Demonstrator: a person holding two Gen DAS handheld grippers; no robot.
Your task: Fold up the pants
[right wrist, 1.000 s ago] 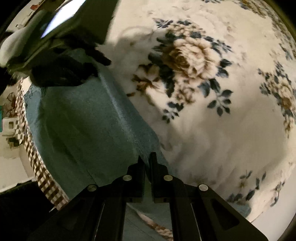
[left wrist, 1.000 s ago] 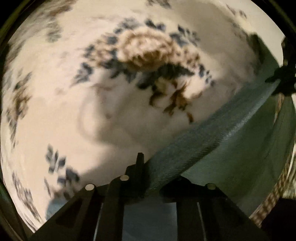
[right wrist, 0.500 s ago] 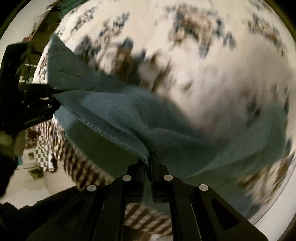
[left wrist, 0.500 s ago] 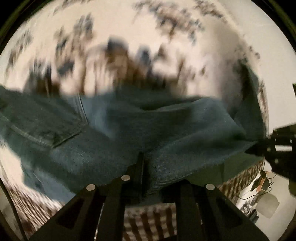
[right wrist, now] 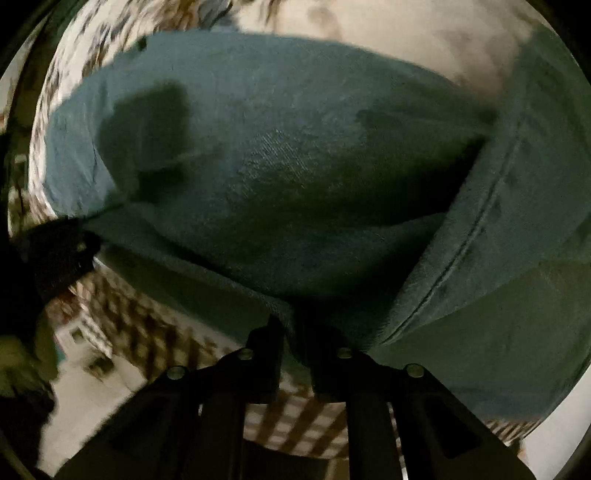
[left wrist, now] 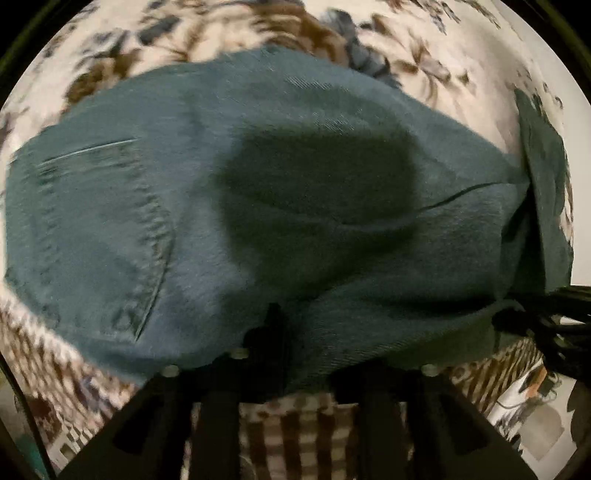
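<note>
Pants (left wrist: 229, 206) are draping over the floral blanket (left wrist: 332, 26), hem edge at six o'clock, both the left gripper (left wrist: 291, 332) and the right gripper (right wrist: 295, 332) pinching it. Uneven lowering is risking a crooked, bunched fold.

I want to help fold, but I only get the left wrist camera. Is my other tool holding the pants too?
Observer: Yes. In the right wrist view the right tool is shut on the edge of the pants.
Operator: Is there a pocket over there, like in my view?
Observer: No pocket shows there. A long stitched seam runs down the right side instead.
Operator: Can that camera see my tool?
Observer: Yes. The left tool shows dark and blurred at the left edge, pinching a corner of the pants.
</note>
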